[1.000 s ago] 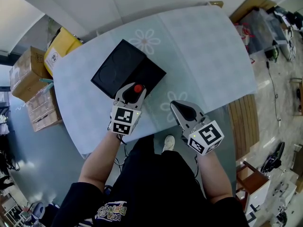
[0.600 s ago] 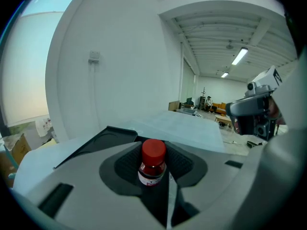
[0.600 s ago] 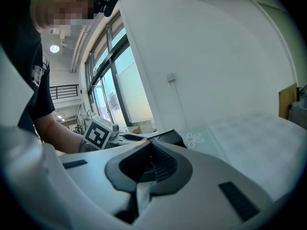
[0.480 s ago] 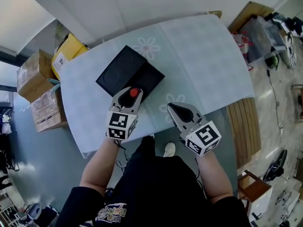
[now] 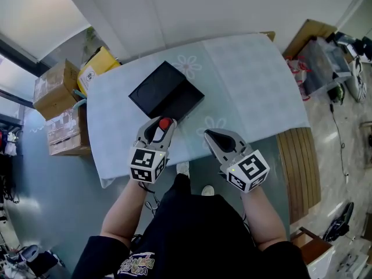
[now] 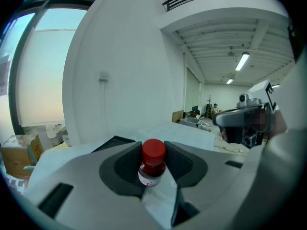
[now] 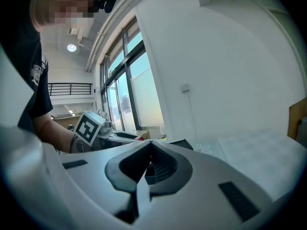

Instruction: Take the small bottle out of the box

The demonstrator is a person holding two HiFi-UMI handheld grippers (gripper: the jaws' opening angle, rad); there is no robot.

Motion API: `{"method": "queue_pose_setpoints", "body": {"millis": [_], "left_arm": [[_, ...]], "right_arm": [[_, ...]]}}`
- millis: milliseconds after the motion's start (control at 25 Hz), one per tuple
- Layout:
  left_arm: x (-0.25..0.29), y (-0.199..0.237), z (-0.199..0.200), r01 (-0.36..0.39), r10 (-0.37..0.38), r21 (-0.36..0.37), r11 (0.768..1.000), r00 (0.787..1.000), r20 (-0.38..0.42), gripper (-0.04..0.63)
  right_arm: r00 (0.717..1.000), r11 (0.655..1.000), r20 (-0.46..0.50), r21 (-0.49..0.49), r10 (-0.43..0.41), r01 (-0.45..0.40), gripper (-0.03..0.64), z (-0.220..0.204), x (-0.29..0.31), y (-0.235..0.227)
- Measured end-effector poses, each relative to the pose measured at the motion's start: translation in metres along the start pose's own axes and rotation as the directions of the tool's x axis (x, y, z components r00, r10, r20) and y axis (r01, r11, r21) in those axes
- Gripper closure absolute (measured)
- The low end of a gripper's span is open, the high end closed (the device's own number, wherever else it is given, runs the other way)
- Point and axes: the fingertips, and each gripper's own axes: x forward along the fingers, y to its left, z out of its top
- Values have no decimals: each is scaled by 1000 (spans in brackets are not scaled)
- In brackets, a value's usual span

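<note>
Left gripper [image 6: 152, 146] grips small bottle [image 6: 153, 163]; right gripper [image 7: 150, 143] closed, empty.

Bright, even daylight; fisheye edges dark, warped.

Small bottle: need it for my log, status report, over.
Left gripper shut on small bottle, clear of box. Right gripper shut, empty. Nothing in the way.

1. You stand in a big open workroom, more lab than home: bare white walls [image 6: 129, 80], tall windows [image 7: 120, 95], strip lights [image 6: 241, 61] on a ribbed ceiling [image 6: 216, 37].
2. Cardboard boxes [image 5: 55, 95] stack up beside your cloth-covered table [image 5: 256, 80]; a plastic bin [image 5: 319, 60] of gear sits on the floor [image 5: 343, 132].
</note>
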Motion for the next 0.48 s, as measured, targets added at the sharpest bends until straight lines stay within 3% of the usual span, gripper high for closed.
{"method": "queue_pose_setpoints", "body": {"millis": [480], "left_arm": [[-103,-67,-20,-55,56,-31,998,998,40,433]], "right_arm": [[996,994,-4,-64,89,-89,595,-7,-48,63]]}}
